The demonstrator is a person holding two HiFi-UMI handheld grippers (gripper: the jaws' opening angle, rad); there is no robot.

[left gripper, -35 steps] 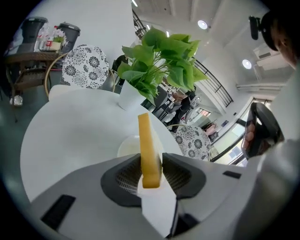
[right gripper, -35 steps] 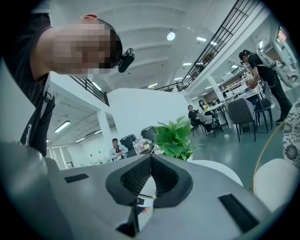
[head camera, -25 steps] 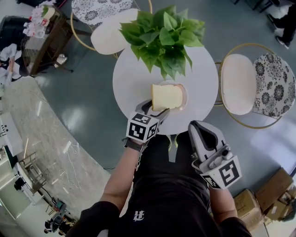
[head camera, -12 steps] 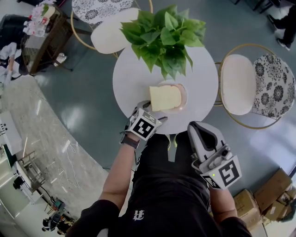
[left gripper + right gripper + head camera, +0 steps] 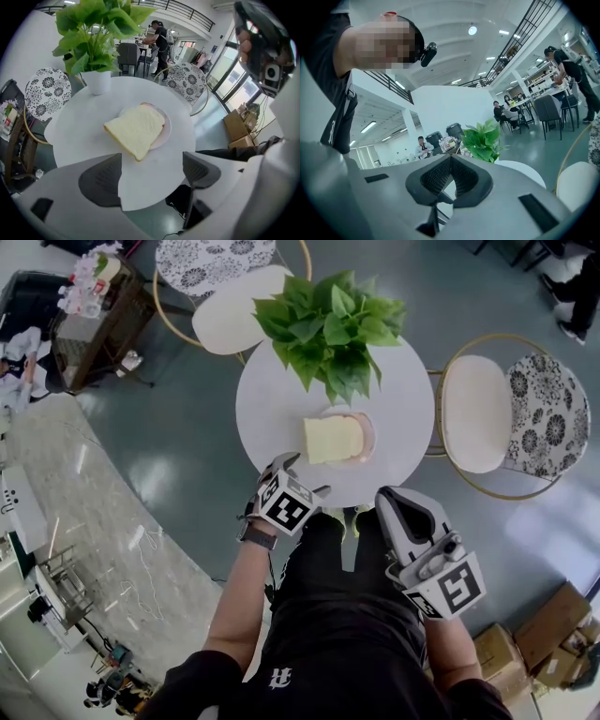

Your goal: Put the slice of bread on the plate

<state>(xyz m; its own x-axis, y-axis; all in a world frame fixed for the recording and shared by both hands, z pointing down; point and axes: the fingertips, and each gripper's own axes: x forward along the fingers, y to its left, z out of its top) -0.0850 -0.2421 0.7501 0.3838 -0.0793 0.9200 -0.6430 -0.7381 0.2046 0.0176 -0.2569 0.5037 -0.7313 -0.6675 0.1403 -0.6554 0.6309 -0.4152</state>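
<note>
A pale slice of bread (image 5: 333, 439) lies flat on a small pink plate (image 5: 369, 434) near the front of the round white table (image 5: 272, 413). My left gripper (image 5: 300, 477) hangs just off the table's near edge, pointing steeply down, jaws wide open and empty. In the left gripper view the bread (image 5: 136, 129) rests on the plate (image 5: 165, 133) beyond the gripper (image 5: 150, 172), well apart from both pads. My right gripper (image 5: 392, 502) is held over my lap, level, its jaws shut (image 5: 450, 176) on nothing.
A leafy potted plant (image 5: 333, 329) stands at the back of the table, just behind the plate. Cushioned chairs with gold frames flank the table at the right (image 5: 473, 413) and upper left (image 5: 234, 310). A marble counter (image 5: 66, 512) runs along the left.
The left gripper let go of the bread's near edge, opened wide and drew back off the table toward me while rolling. The bread stays on the plate. The right gripper barely moved.
</note>
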